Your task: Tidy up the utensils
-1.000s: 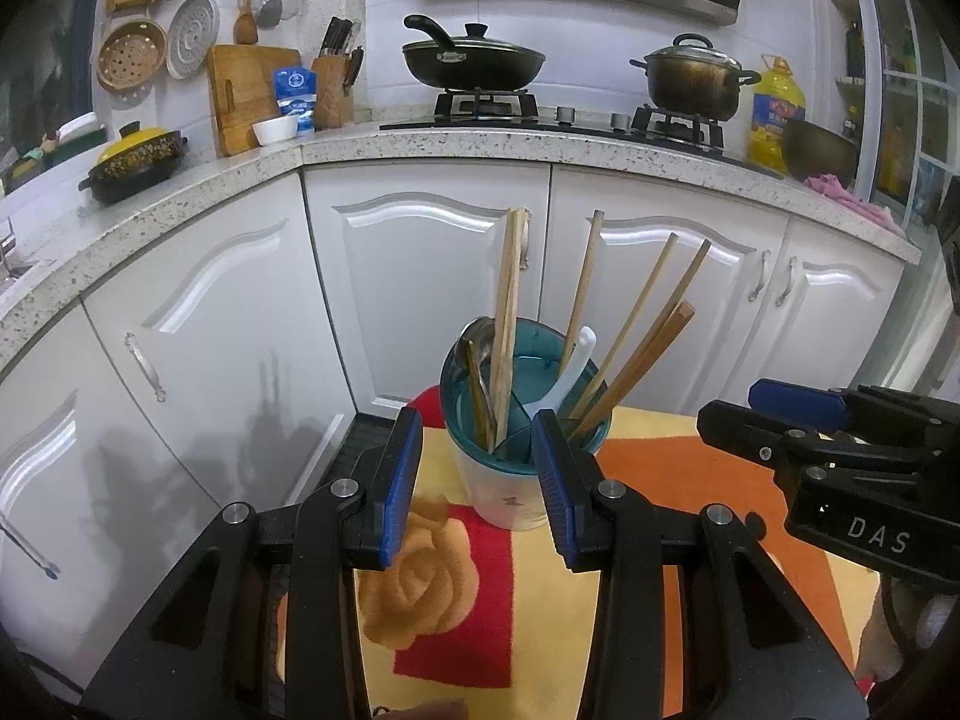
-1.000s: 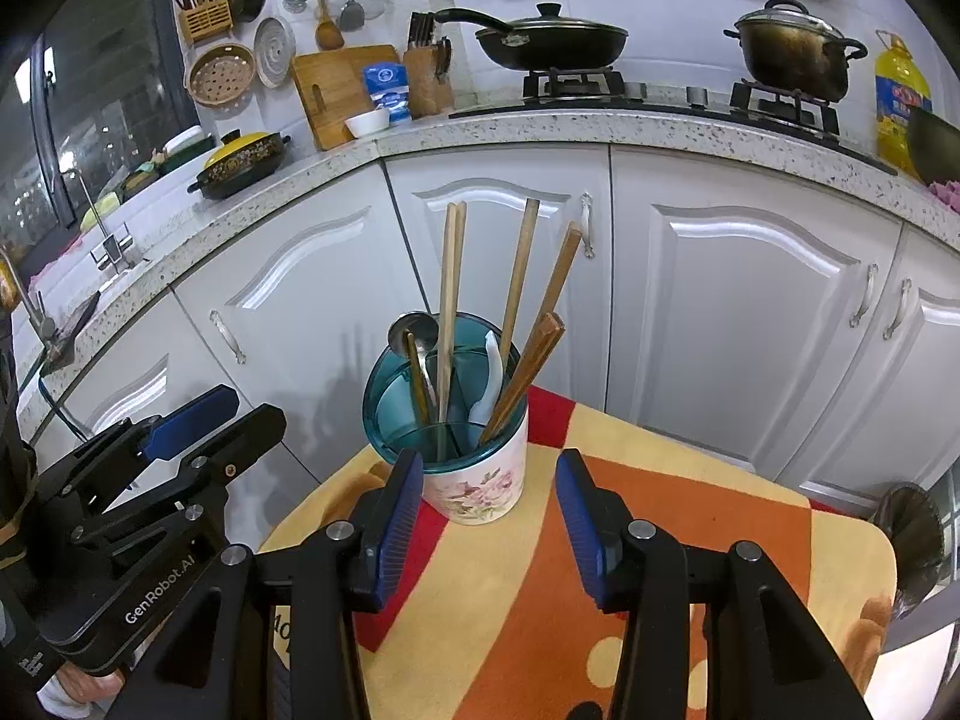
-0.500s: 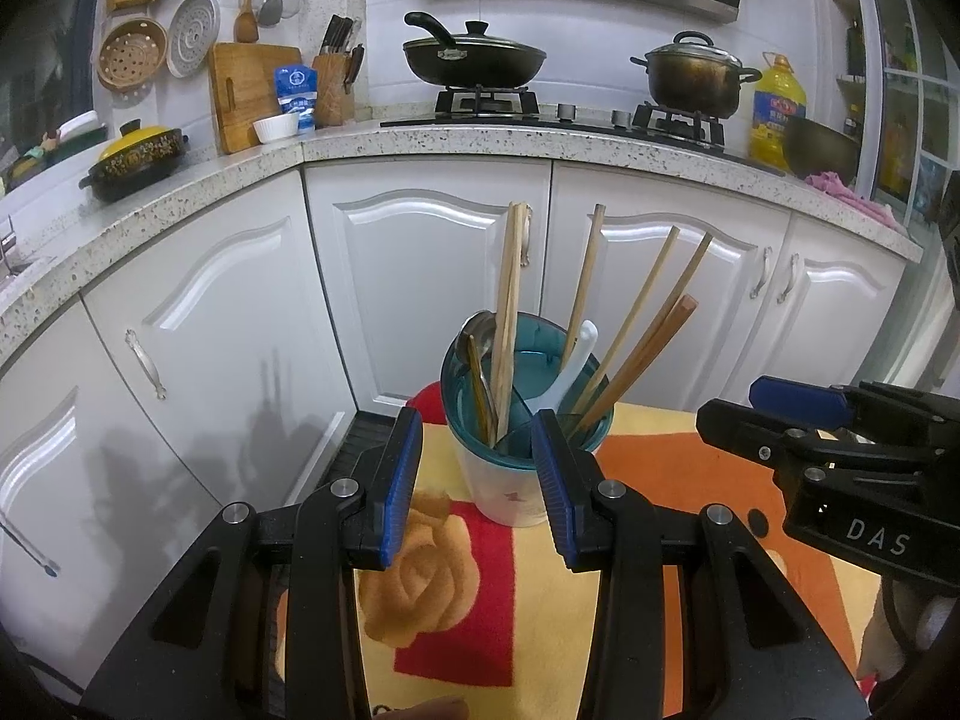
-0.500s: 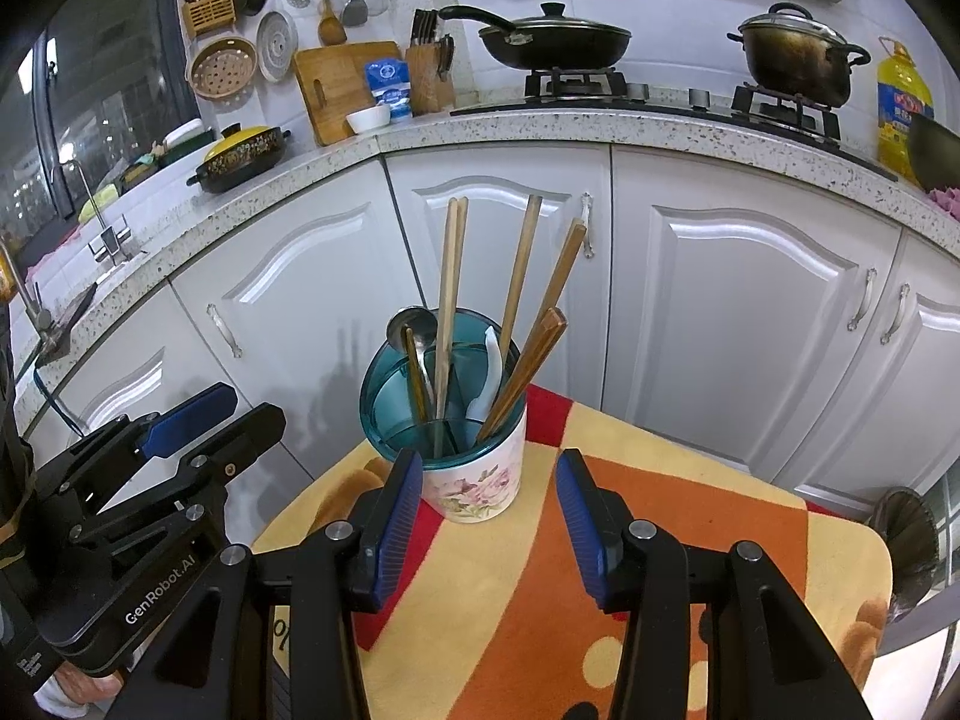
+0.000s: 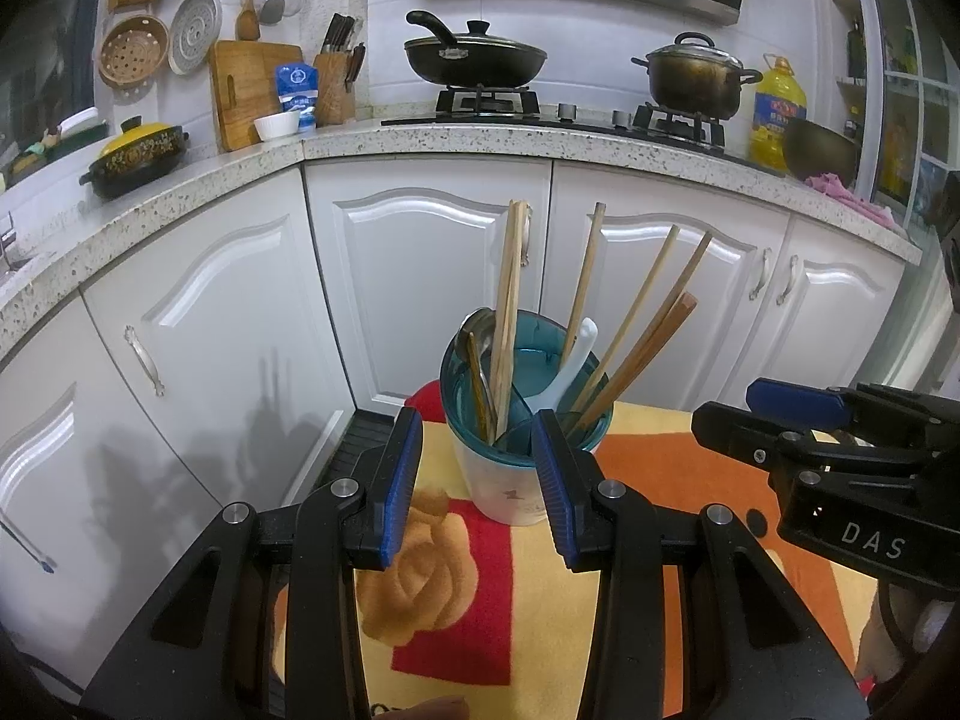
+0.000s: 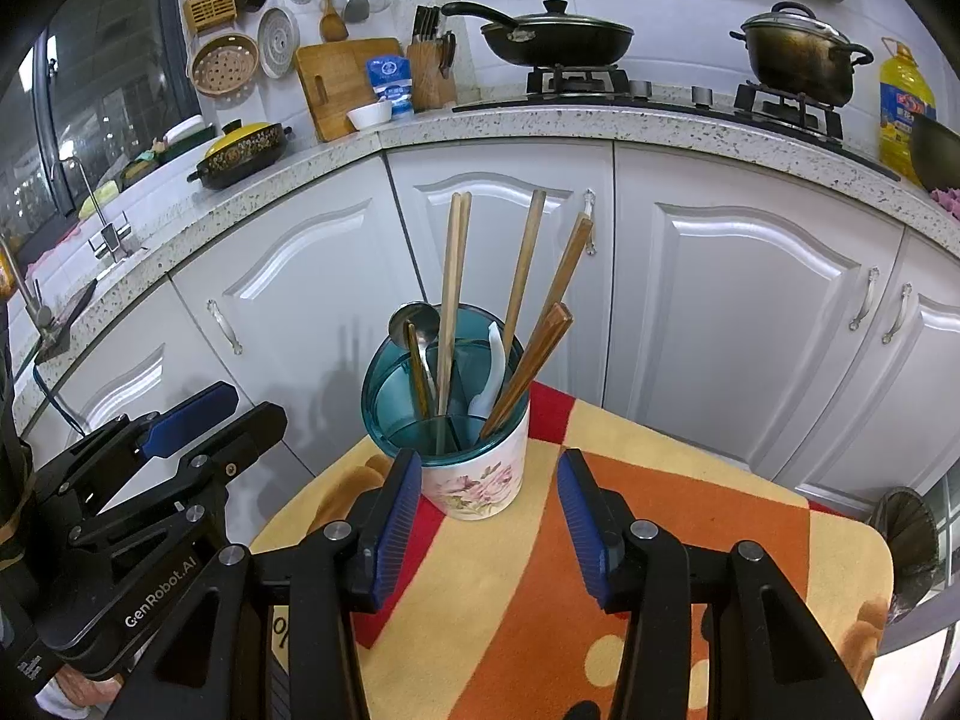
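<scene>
The worktop [image 6: 690,540], covered in an orange, yellow and red cloth, carries everything that matters here, and the utensil holder [image 6: 474,480] stands near its far left corner, in front of the white cabinet doors [image 6: 738,324]. The holder is a floral cup with a teal divided insert, and it stands upright.

Both grippers hang on the near side of it. The left gripper [image 5: 477,480] looks almost straight at the holder, which sits just beyond and between its blue pads, not touched by either. The right gripper [image 6: 483,522] comes in from the right, and the holder lies ahead of its left pad, again without contact. The jaws of both stand apart with nothing in them; the right pair shows the wider gap.

Inside the holder, the long wooden chopsticks [image 6: 453,300] stand nearly vertical or lean up and to the right. A darker flat wooden piece [image 6: 531,360] leans the same way. A metal spoon [image 6: 414,324] rests at the far left rim, and a white spoon [image 6: 489,372] sits low in the middle.

Any pick looks to be from above, along those tilted shafts; the left gripper seems better lined up, the right closer to the leaning tops.
</scene>
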A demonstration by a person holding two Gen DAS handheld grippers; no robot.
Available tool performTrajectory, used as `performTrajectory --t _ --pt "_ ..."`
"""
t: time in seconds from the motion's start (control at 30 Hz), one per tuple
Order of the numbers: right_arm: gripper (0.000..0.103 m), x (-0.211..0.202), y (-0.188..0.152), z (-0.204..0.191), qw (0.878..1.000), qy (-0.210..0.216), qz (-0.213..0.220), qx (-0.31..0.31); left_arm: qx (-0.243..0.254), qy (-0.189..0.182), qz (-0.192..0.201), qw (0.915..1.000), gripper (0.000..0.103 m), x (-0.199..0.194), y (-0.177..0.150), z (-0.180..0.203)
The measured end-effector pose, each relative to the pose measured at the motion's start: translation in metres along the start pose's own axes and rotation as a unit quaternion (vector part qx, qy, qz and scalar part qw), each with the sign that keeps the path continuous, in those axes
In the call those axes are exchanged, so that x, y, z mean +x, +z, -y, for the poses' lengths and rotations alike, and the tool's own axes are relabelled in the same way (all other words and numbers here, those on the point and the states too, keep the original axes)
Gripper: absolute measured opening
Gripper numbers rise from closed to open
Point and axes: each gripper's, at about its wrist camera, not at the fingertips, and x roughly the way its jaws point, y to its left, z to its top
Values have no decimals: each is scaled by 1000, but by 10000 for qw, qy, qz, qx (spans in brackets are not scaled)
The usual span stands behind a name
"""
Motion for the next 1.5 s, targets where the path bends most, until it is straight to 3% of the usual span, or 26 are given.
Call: performTrajectory --t 1.5 --pt "50 4 -1 -1 9999 18 -102 -104 -20 15 -35 10000 37 3 -5 -2"
